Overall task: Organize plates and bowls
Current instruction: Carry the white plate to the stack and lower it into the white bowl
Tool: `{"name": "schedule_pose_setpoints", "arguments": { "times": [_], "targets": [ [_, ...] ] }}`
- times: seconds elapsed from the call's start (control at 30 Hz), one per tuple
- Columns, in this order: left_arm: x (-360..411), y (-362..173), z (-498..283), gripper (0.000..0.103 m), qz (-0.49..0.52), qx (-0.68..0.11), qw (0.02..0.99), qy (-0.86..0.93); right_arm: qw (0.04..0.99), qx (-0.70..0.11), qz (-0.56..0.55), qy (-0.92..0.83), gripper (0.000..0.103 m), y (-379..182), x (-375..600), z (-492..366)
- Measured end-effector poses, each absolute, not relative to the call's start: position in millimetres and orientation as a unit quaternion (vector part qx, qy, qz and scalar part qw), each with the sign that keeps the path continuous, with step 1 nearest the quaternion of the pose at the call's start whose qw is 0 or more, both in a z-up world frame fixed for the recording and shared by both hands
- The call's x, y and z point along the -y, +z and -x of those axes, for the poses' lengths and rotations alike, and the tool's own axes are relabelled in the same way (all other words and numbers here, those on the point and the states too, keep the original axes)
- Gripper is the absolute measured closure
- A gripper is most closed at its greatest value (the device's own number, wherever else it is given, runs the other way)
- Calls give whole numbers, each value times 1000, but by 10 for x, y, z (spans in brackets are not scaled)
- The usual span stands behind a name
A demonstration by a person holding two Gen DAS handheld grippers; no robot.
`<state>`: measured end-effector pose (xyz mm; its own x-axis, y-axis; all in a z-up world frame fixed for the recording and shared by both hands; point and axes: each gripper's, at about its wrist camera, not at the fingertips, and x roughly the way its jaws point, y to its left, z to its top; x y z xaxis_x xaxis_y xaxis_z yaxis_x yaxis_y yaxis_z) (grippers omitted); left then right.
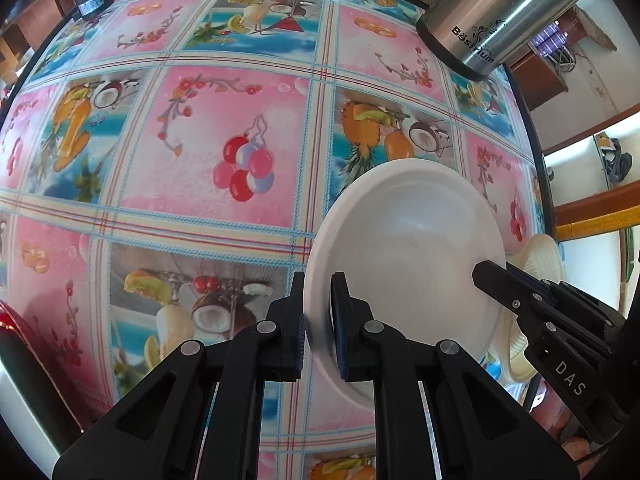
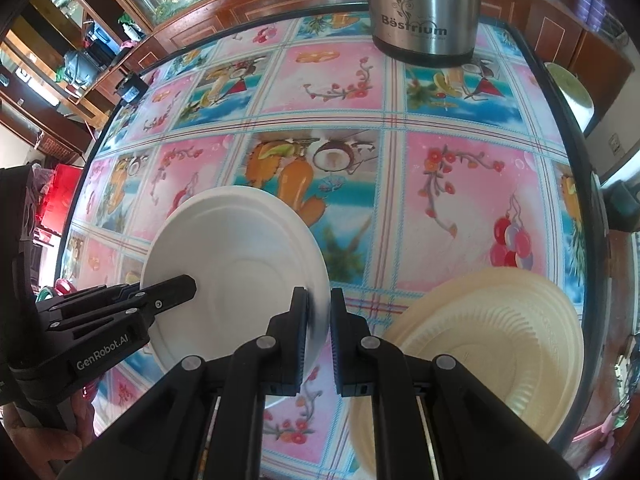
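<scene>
Gripping opposite rims, both hand-held grippers, left (image 1: 317, 320) and right (image 2: 319, 324), had closed on the white plate (image 2: 240, 248), which hung tilted above the counter (image 2: 440, 208) beside the cream plates (image 2: 492, 332). It looked light, thin, bendable; rims suited holding.

The smooth plate (image 2: 236, 256) lay on the surface (image 2: 440, 184) near its front edge, between the two tongs: the left tongs (image 1: 318, 328) sat over its left rim, the right tongs (image 2: 318, 332) over its right rim. Just beside it, toward the surface's front right corner, lay the ribbed plate (image 2: 492, 336), apart from the smooth one. The flask (image 2: 424, 8) stood at the back edge, behind both plates. A small box (image 2: 132, 88) sat at the back left corner, well apart from the rest.
</scene>
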<state>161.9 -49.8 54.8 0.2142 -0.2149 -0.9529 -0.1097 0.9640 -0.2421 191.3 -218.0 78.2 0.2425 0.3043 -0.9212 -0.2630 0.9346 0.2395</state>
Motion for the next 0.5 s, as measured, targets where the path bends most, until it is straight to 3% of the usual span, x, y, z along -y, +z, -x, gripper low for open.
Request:
{"name": "schedule_pose_setpoints", "arguments": {
  "times": [0.5],
  "targets": [
    [-215,1000,-893,92,132,-602,787,-10,789,-578,-5,210,93,1117,1483,-1345]
  ]
}}
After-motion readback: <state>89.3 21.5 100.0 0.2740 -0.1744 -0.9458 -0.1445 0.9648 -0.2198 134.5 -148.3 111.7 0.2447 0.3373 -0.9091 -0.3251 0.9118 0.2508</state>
